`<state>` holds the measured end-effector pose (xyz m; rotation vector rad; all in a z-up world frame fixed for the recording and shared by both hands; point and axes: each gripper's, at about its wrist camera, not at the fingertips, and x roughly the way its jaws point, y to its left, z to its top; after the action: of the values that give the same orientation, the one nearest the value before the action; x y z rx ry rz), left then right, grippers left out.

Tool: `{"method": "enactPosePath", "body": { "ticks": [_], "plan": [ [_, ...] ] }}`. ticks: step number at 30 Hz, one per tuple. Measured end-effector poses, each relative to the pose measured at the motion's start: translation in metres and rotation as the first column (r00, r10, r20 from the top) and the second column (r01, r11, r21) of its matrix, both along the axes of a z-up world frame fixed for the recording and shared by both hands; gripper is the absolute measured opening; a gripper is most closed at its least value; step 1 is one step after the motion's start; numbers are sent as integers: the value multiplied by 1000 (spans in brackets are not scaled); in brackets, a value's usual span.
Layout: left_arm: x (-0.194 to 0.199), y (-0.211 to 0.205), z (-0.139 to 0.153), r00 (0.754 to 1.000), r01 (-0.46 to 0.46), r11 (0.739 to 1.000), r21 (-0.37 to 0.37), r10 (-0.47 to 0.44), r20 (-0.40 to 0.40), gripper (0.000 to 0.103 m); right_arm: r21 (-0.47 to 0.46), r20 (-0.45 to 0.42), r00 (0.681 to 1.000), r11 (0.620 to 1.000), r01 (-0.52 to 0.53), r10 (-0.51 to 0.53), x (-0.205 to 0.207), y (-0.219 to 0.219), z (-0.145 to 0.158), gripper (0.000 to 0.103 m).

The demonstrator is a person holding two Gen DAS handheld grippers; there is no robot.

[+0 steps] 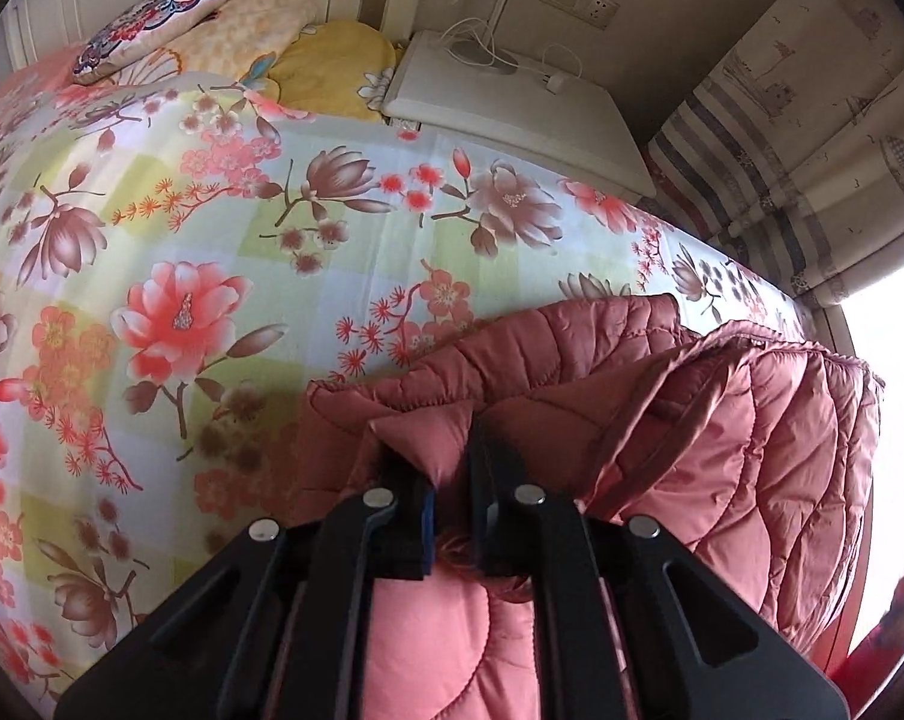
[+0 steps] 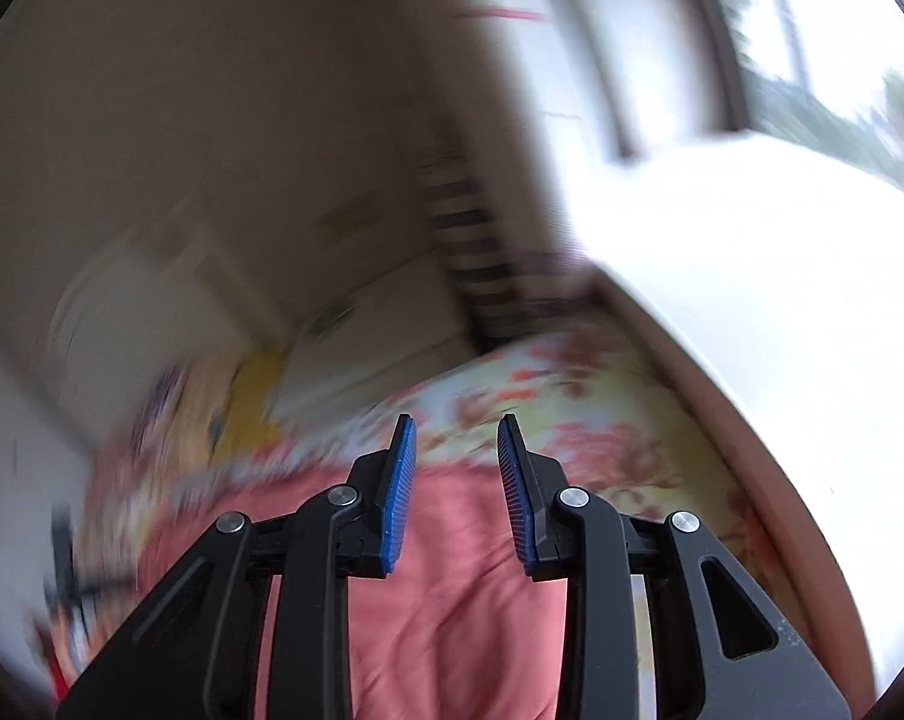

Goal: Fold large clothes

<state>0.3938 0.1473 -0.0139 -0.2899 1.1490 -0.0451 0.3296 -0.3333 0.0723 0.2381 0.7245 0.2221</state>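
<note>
A pink quilted jacket (image 1: 661,420) lies bunched on the near right part of a bed with a floral sheet (image 1: 212,210). My left gripper (image 1: 449,450) points down at it and is shut on a raised fold of its fabric, which hides the fingertips. The right wrist view is blurred. There my right gripper (image 2: 456,438) stands open above the jacket (image 2: 452,588), its blue pads (image 2: 401,480) apart with nothing between them. The floral sheet (image 2: 571,408) shows just beyond its fingertips.
Patterned pillows (image 1: 152,18) and a yellow one (image 1: 338,60) lie at the bed's head. A white bedside cabinet (image 1: 511,108) with a cable stands beside them. A striped curtain (image 1: 811,120) hangs on the right. The bed's far edge meets a bright windowsill (image 2: 751,300).
</note>
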Motion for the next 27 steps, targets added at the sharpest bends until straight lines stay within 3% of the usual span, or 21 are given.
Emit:
{"method": "enactPosePath", "body": {
  "ticks": [2,4,7,8,11,12,16,17,18,19,24,27],
  "plan": [
    [0,0,0,1000,-4,1000,-2,4,4,10,-86,-38,979,975,-205,202,-15,63,-6,42],
    [-1,1,0,1000,-7,1000,-9,8,9,10,-172,-82,946,930,-324,314,-14,116,-23,43],
    [-3,3,-1,1000,-14,1000,-25,15,14,11,-338,-150,953,892,-300,264,18,159,-58,43],
    [-4,3,0,1000,-13,1000,-23,14,16,11,-371,-216,948,878,-302,235,41,169,-80,43],
    [-8,5,5,1000,-6,999,-38,7,25,17,-318,-369,907,889,-329,204,81,175,-135,43],
    [-12,6,9,1000,-2,999,-38,3,29,18,-304,-369,904,891,-338,217,87,176,-144,43],
    [-23,11,22,999,4,1000,-1,-4,34,30,-301,-383,898,890,-343,216,90,179,-141,44],
    [-28,13,26,999,-2,1000,21,1,41,40,-308,-380,899,887,-345,218,88,179,-142,44],
    [-35,16,32,998,-25,997,74,21,53,62,-307,-381,899,887,-345,217,88,179,-143,44],
    [-44,20,39,996,-56,989,136,46,75,73,-306,-382,898,887,-345,217,90,179,-143,44],
    [-74,24,67,986,-110,961,255,72,153,71,-315,-389,896,884,-346,213,94,183,-145,45],
    [-78,-12,74,986,-39,949,314,-14,164,72,-317,-393,895,883,-345,209,95,184,-145,45]
  ]
}}
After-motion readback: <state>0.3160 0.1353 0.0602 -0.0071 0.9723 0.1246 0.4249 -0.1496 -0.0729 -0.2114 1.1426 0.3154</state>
